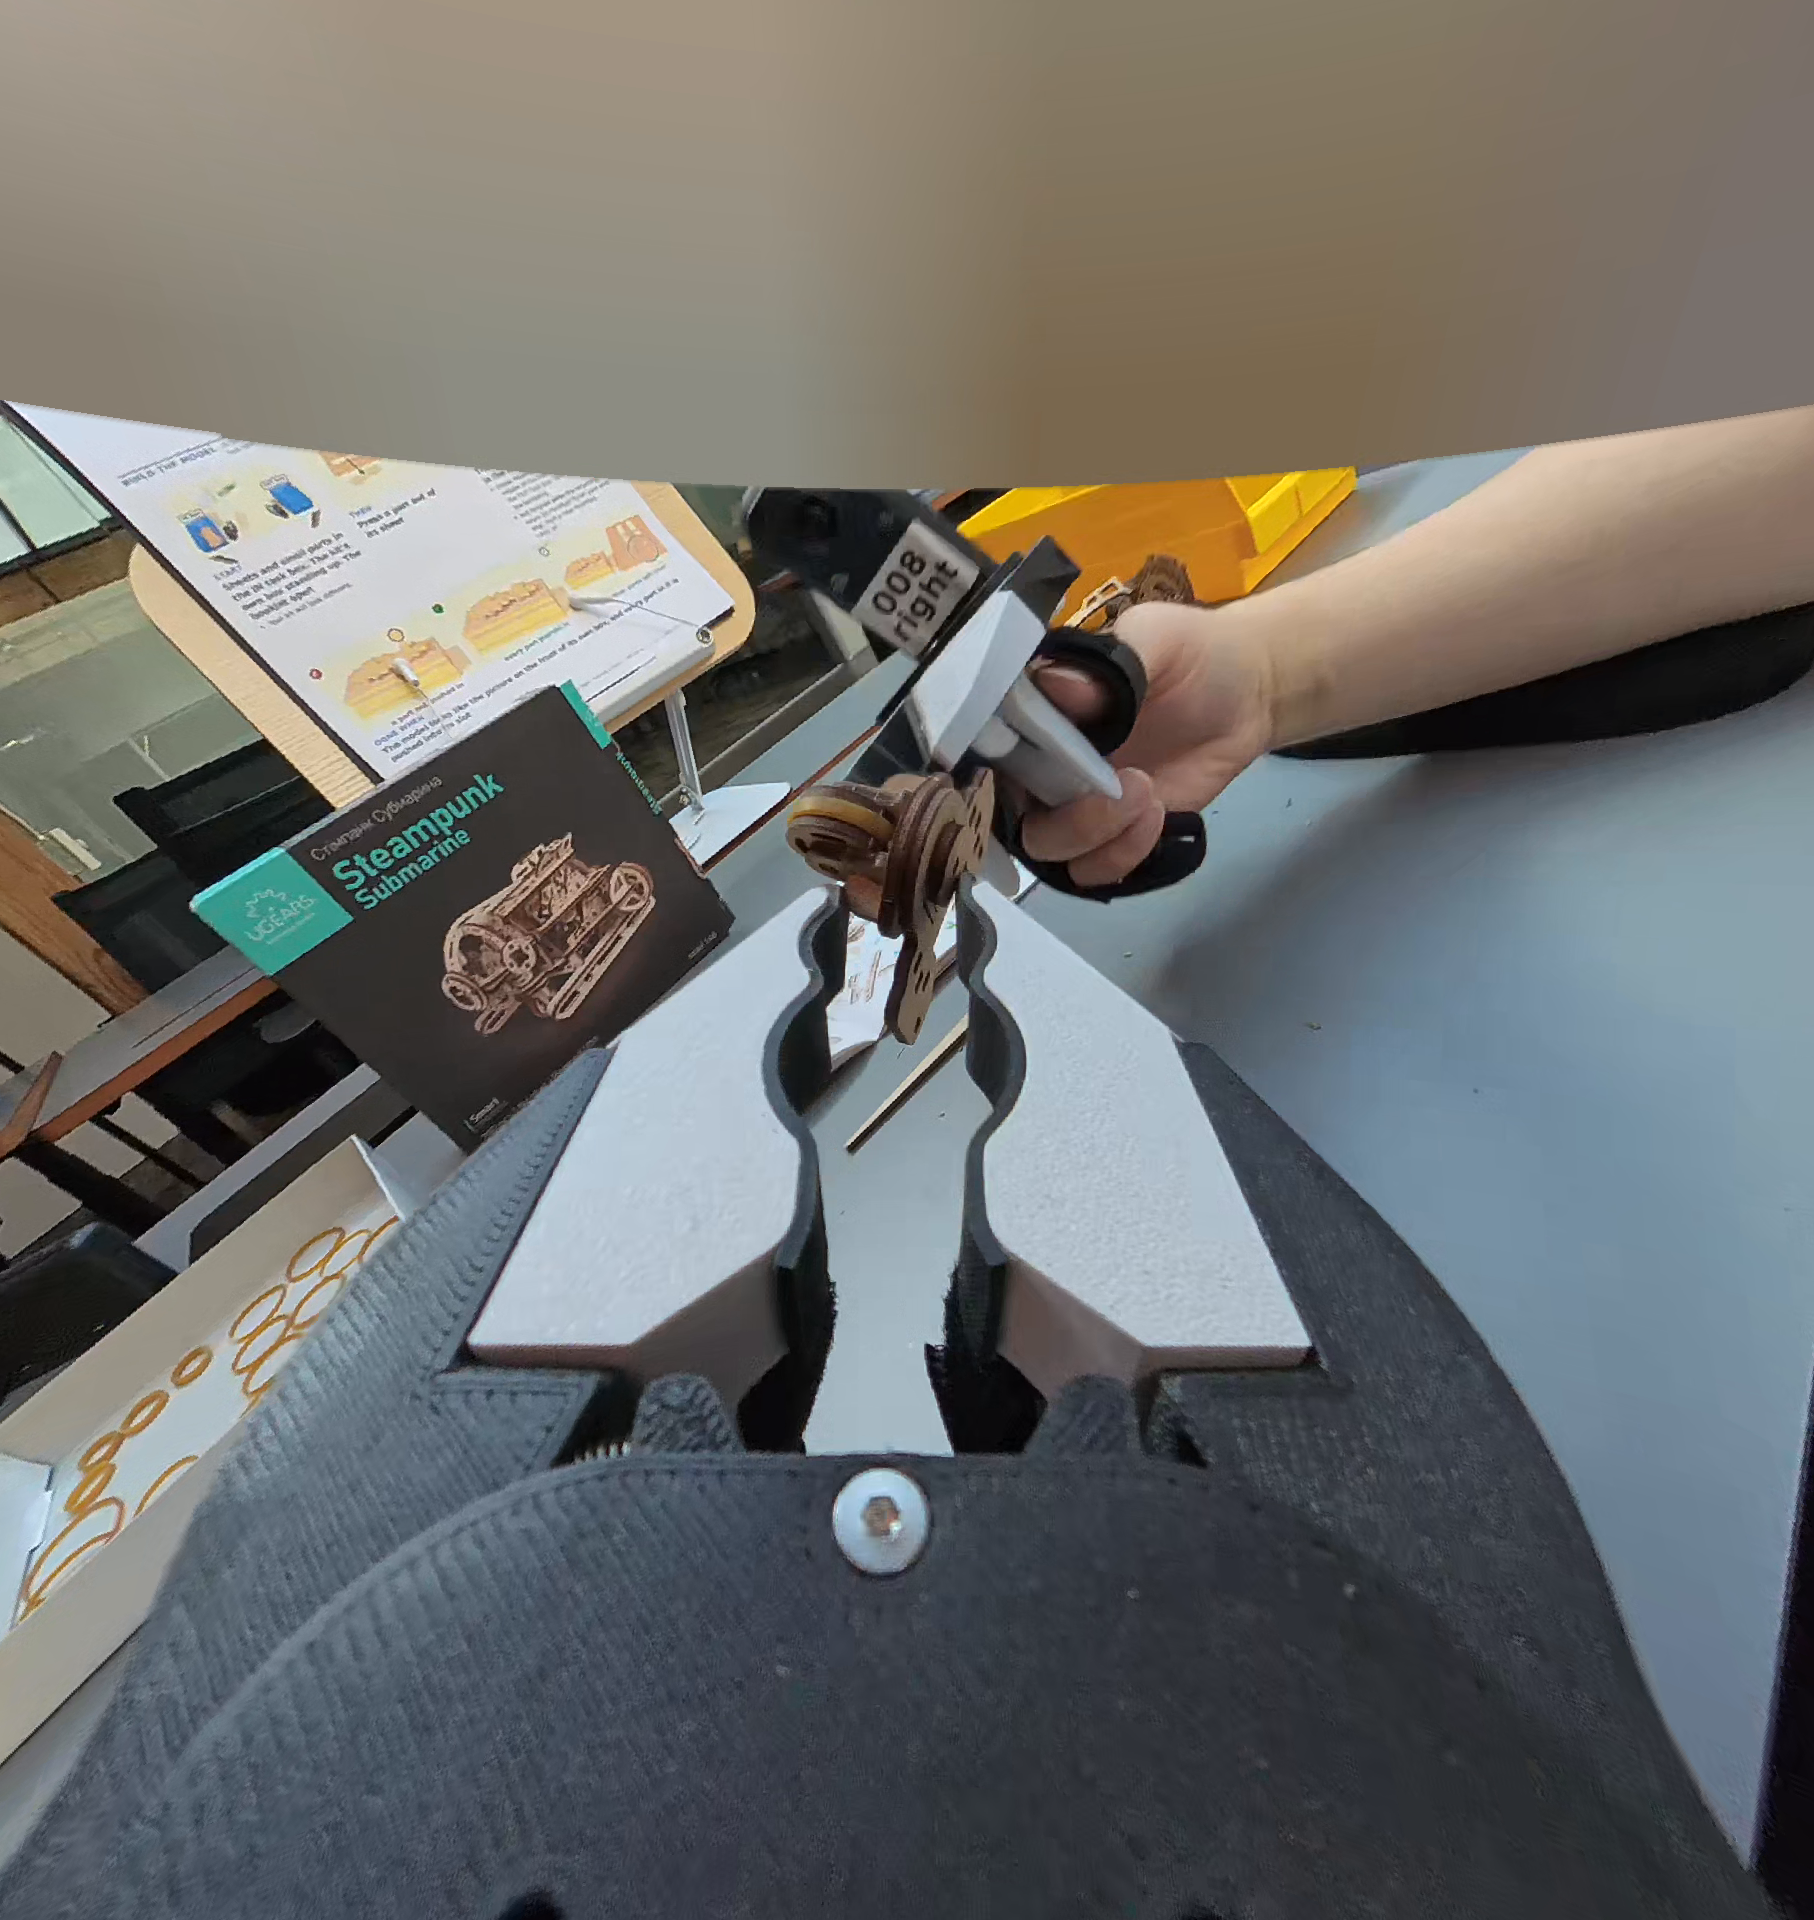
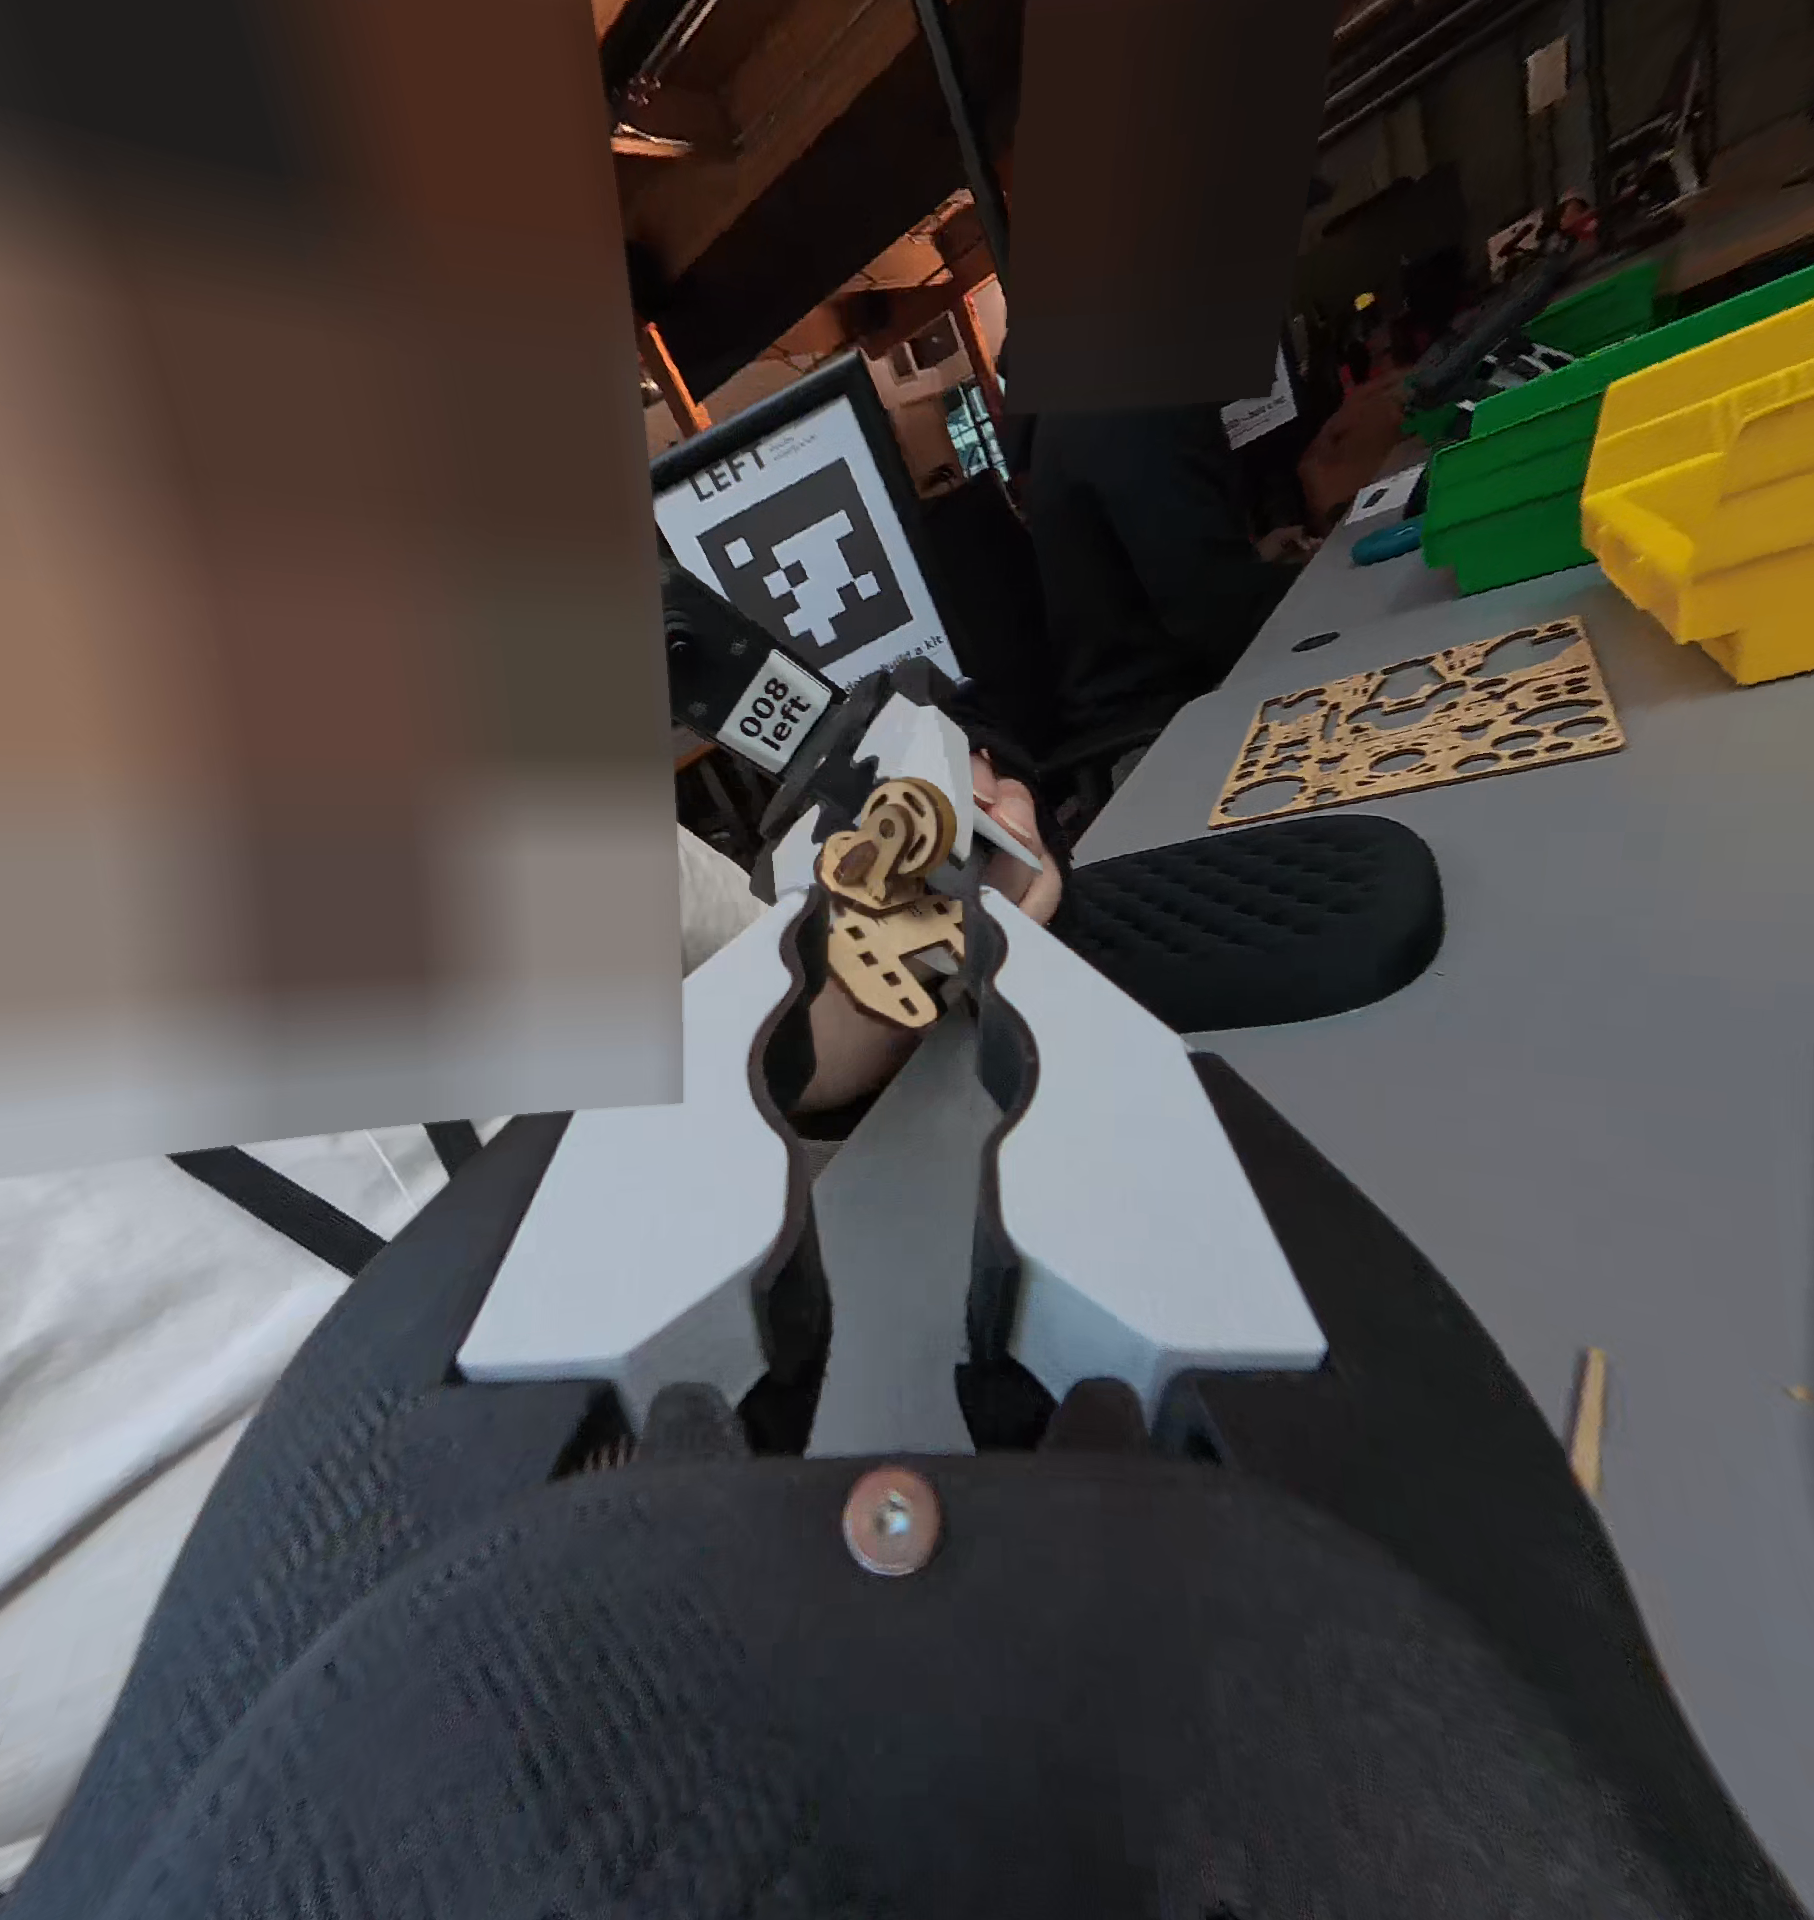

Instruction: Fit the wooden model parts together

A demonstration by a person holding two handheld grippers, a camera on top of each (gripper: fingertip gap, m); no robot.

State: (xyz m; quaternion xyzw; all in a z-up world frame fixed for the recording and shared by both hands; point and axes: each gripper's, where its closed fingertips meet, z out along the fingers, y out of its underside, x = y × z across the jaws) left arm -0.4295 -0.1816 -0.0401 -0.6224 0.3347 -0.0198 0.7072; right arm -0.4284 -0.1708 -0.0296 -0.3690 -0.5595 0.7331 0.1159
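A small wooden assembly (image 1: 887, 847) of stacked discs on a flat plate with holes is held in the air over the grey table (image 1: 1454, 1091). My left gripper (image 1: 898, 899) is closed around its lower part. My right gripper (image 1: 991, 826) comes in from the upper right, held by a hand, and grips the assembly's far side. In the right wrist view the assembly (image 2: 887, 914) sits between my right gripper's tips (image 2: 887, 920), with the left gripper (image 2: 903, 852) behind it on the disc end. The contact faces are partly hidden.
The dark kit box (image 1: 467, 914) and an instruction sheet on a stand (image 1: 415, 582) lean at the left. A white tray of rings (image 1: 155, 1403) is at the near left. A punched wooden sheet (image 2: 1422, 717), yellow bin (image 2: 1744, 520), green bins (image 2: 1537, 468) and black pad (image 2: 1256, 914) lie on the table.
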